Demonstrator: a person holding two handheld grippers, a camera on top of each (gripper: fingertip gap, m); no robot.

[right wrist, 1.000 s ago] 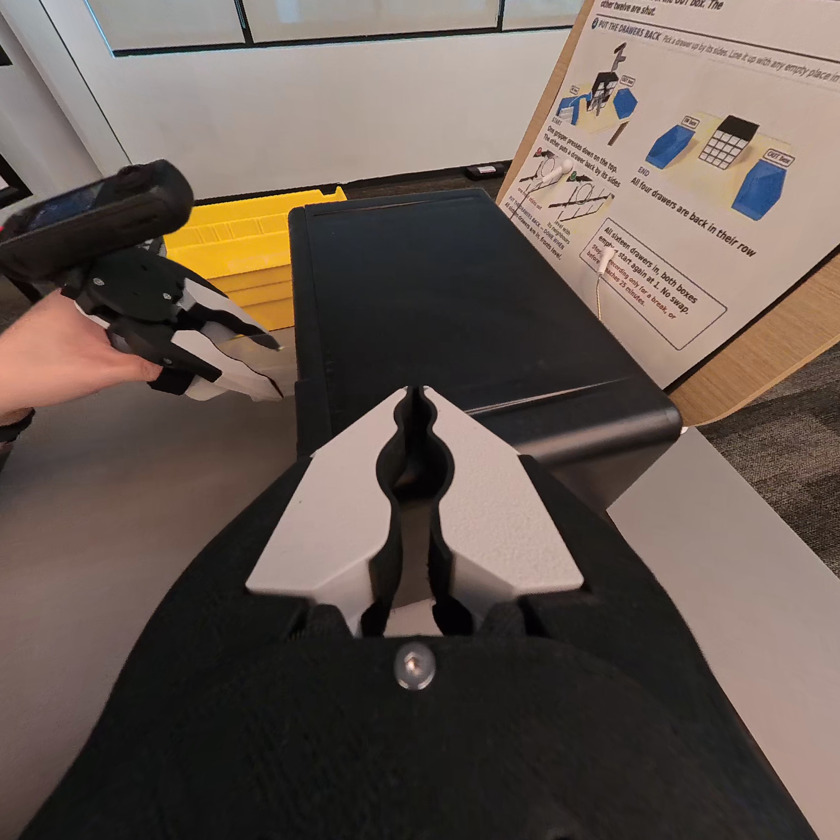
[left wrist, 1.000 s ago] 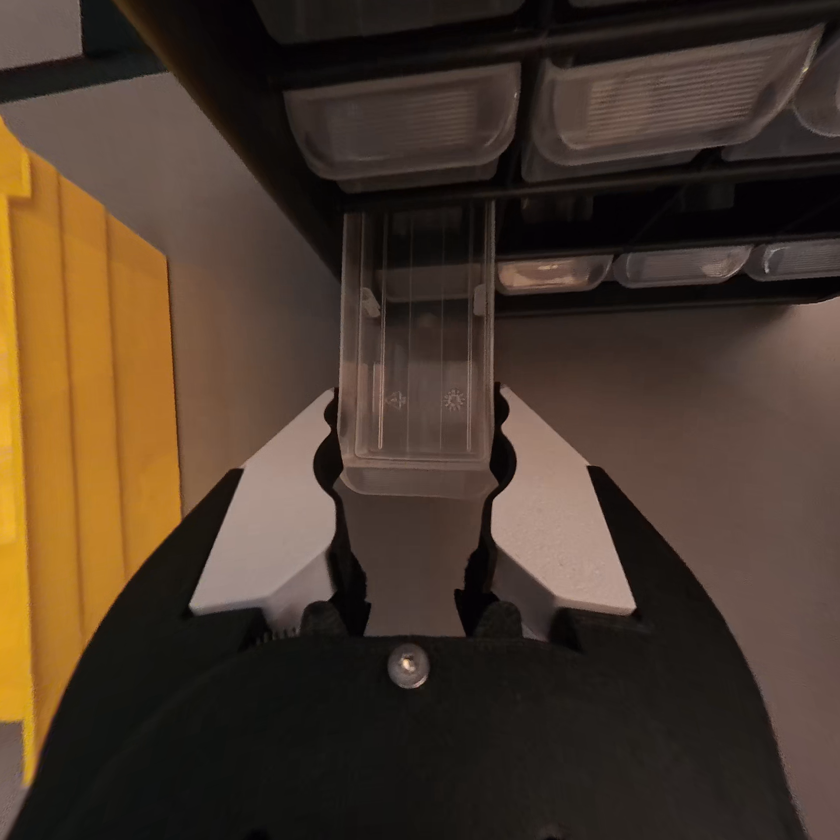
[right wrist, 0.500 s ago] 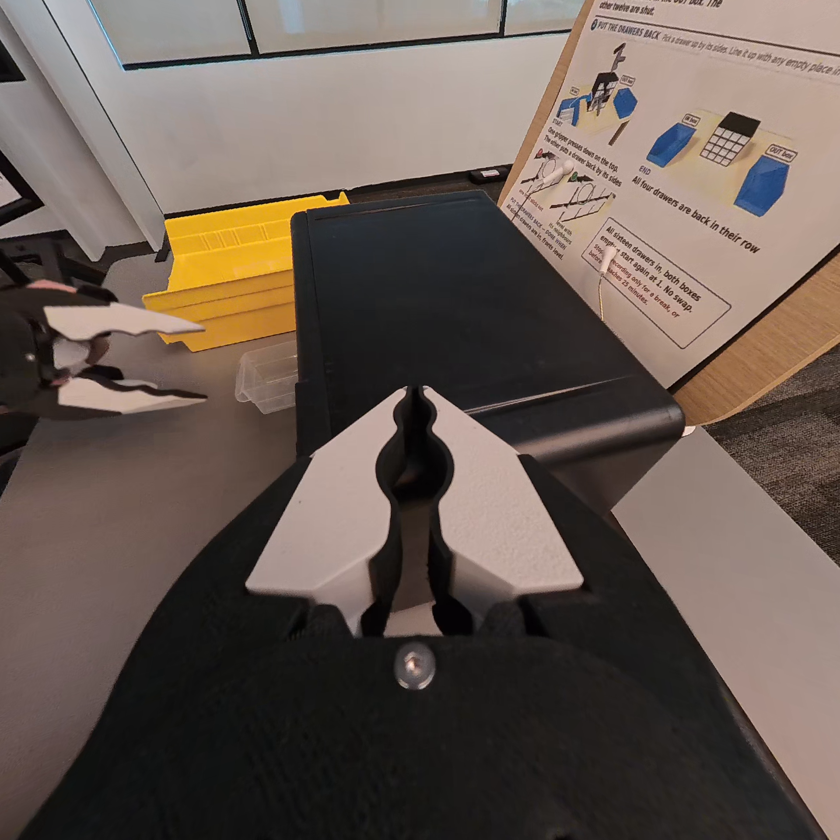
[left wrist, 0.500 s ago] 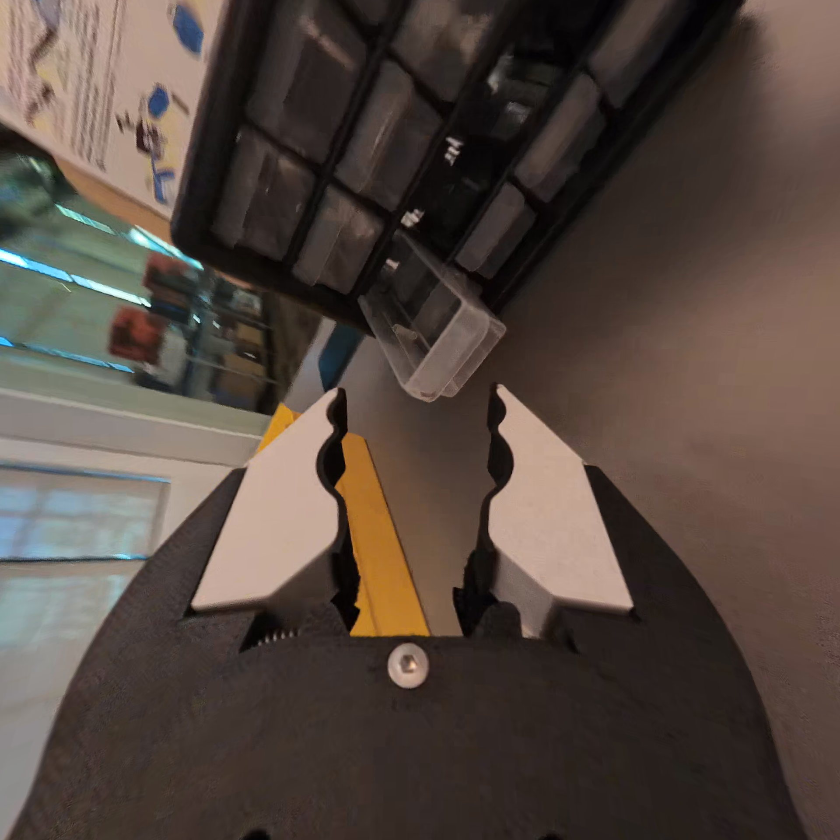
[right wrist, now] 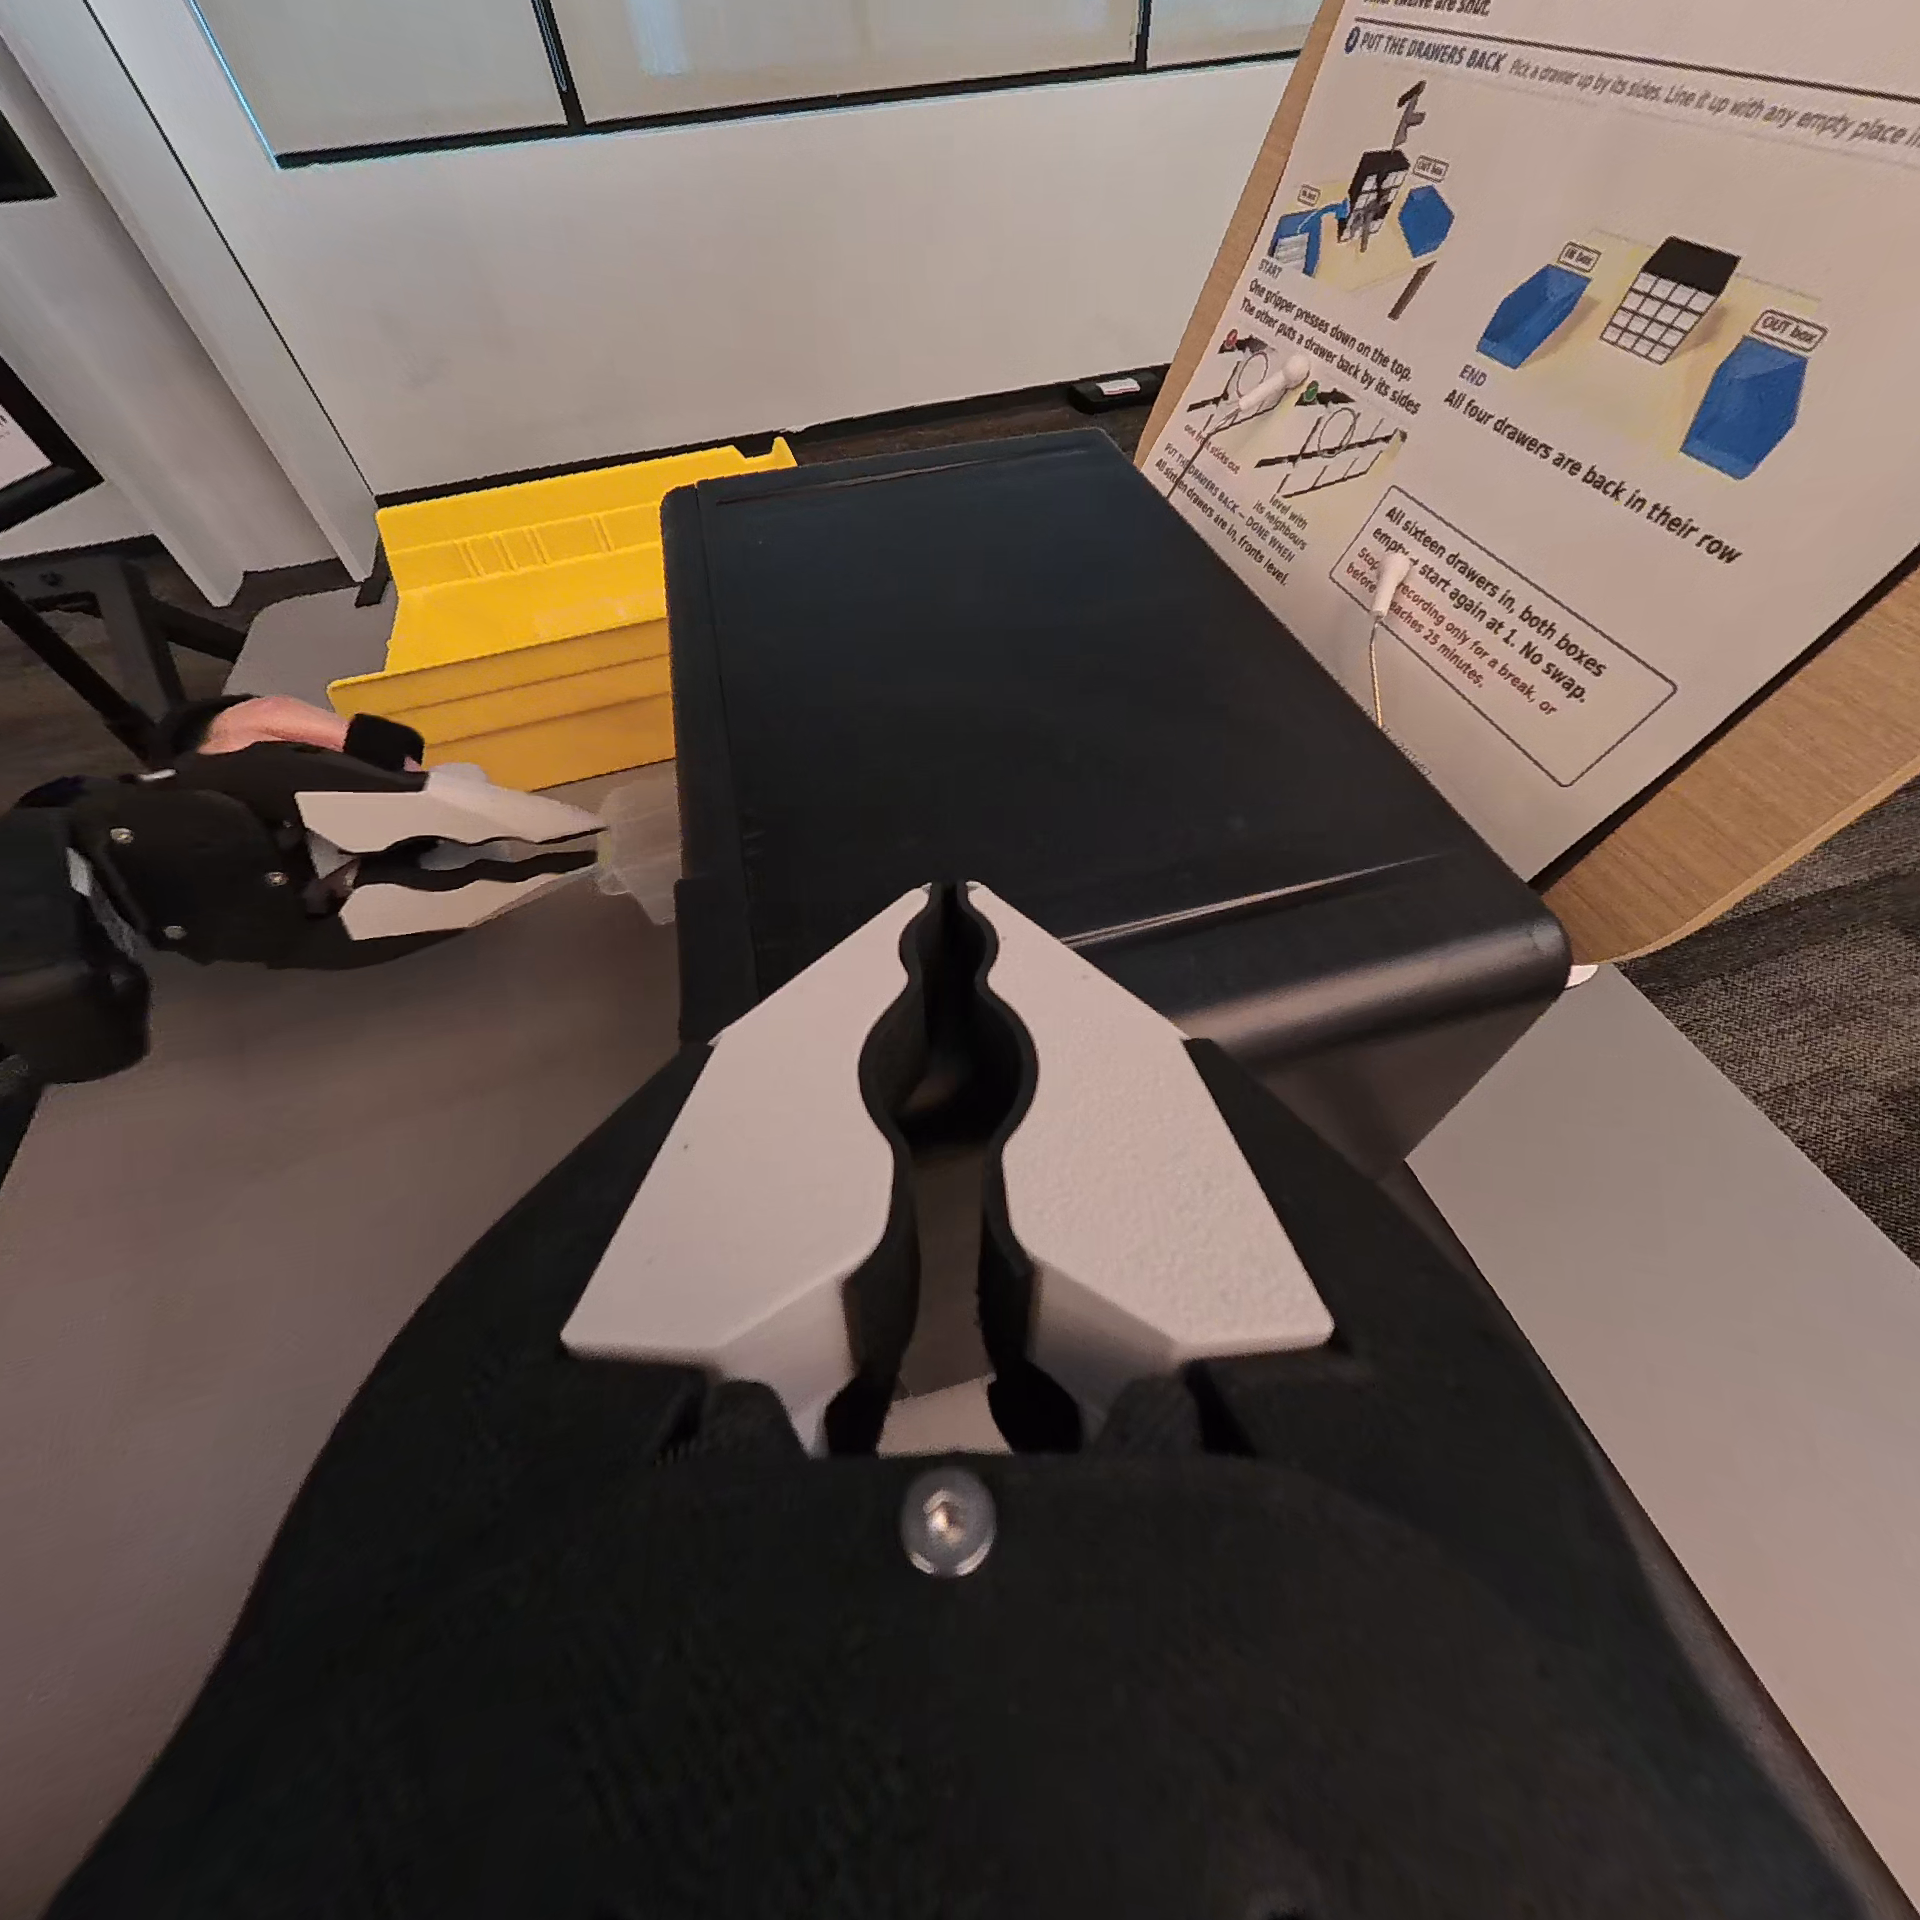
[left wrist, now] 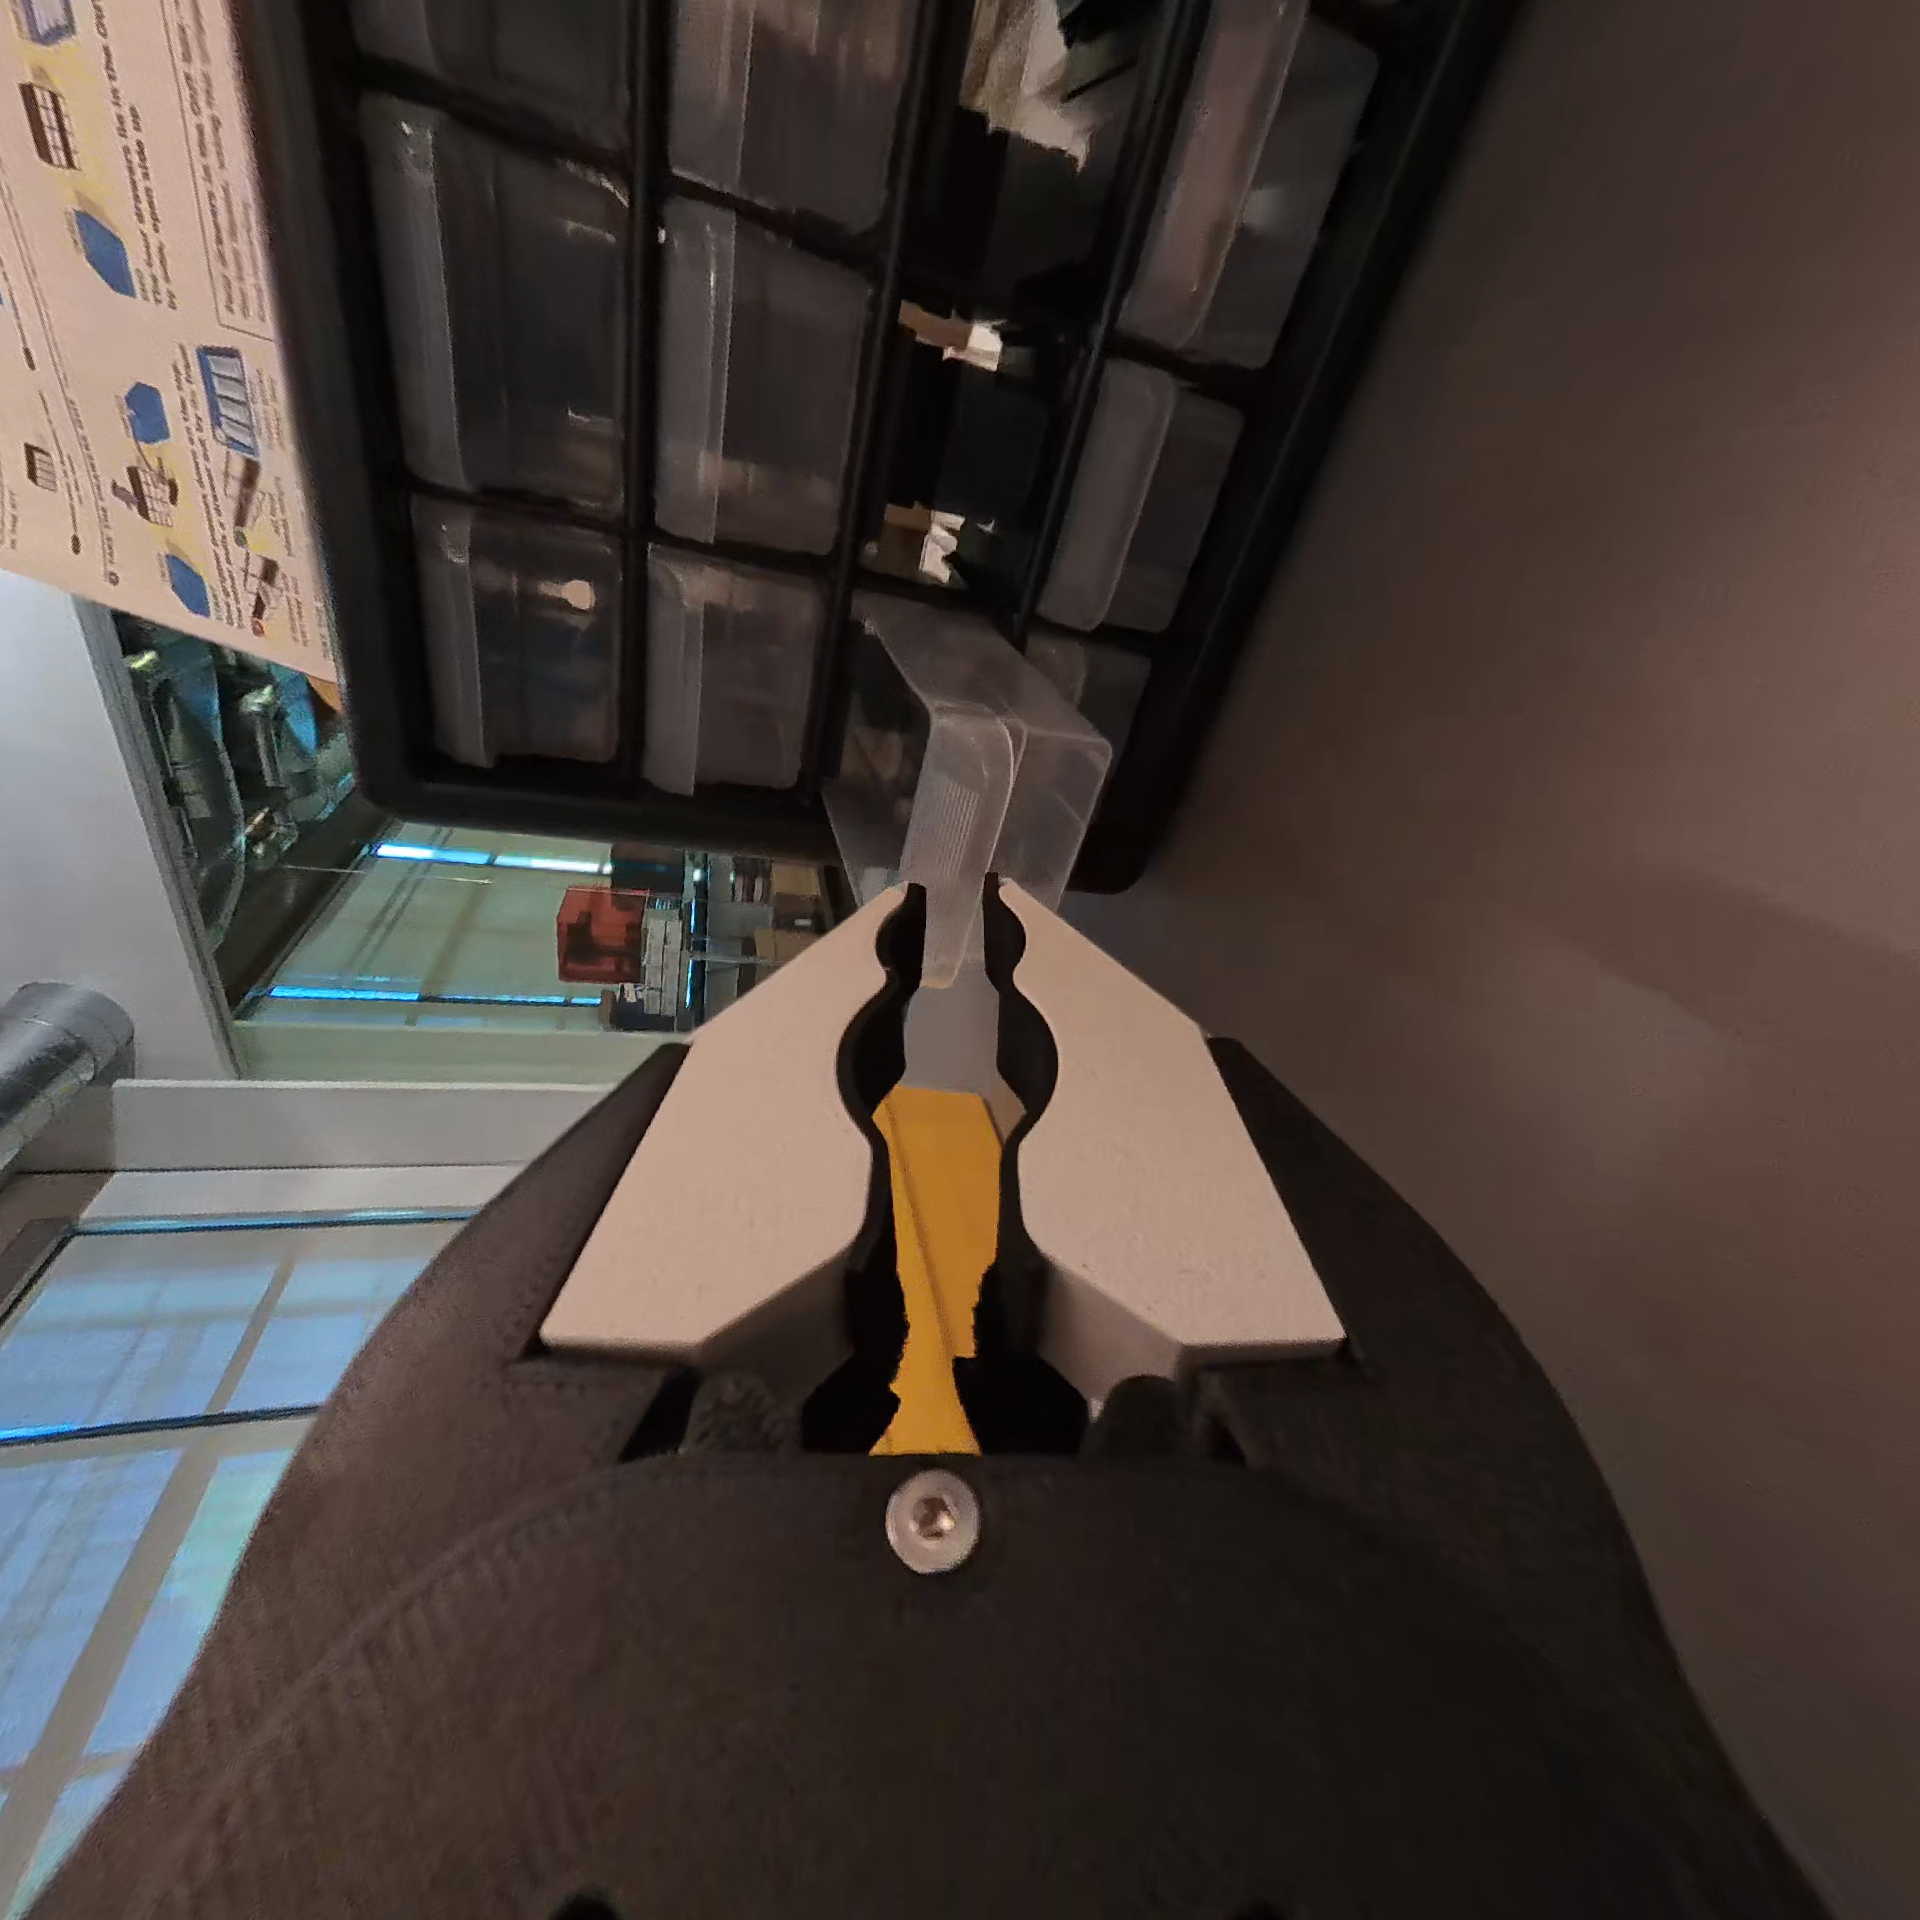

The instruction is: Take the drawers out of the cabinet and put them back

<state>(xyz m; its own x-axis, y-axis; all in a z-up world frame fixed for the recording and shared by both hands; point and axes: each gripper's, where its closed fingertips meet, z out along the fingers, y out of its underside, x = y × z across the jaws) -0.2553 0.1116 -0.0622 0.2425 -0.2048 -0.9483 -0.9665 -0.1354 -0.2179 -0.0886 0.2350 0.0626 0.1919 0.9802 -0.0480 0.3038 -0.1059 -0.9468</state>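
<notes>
The black cabinet [left wrist: 727,436] holds clear plastic drawers, and this view is rolled a quarter turn. One clear drawer [left wrist: 987,748] sticks partly out of an end slot. My left gripper [left wrist: 951,896] is shut on that drawer's front handle lip. It also shows in the right wrist view [right wrist: 592,844], holding the drawer [right wrist: 639,852] at the cabinet's front. My right gripper [right wrist: 948,894] is shut and empty, its tips over the cabinet's top [right wrist: 1039,665] near the front edge.
A yellow bin [right wrist: 520,623] stands on the grey table [right wrist: 312,1143] behind the left gripper. An instruction board [right wrist: 1558,364] leans to the right of the cabinet. Slots beside the held drawer look empty and dark [left wrist: 956,416]. A person's hand [right wrist: 260,722] holds the left gripper. The grippers' ends are close to 25 cm from one another.
My left gripper let go of the drawer's sides, backed off, rolled a quarter turn, then came back and shut on its front handle. The drawer sits deeper in its slot. The right gripper stayed put.
</notes>
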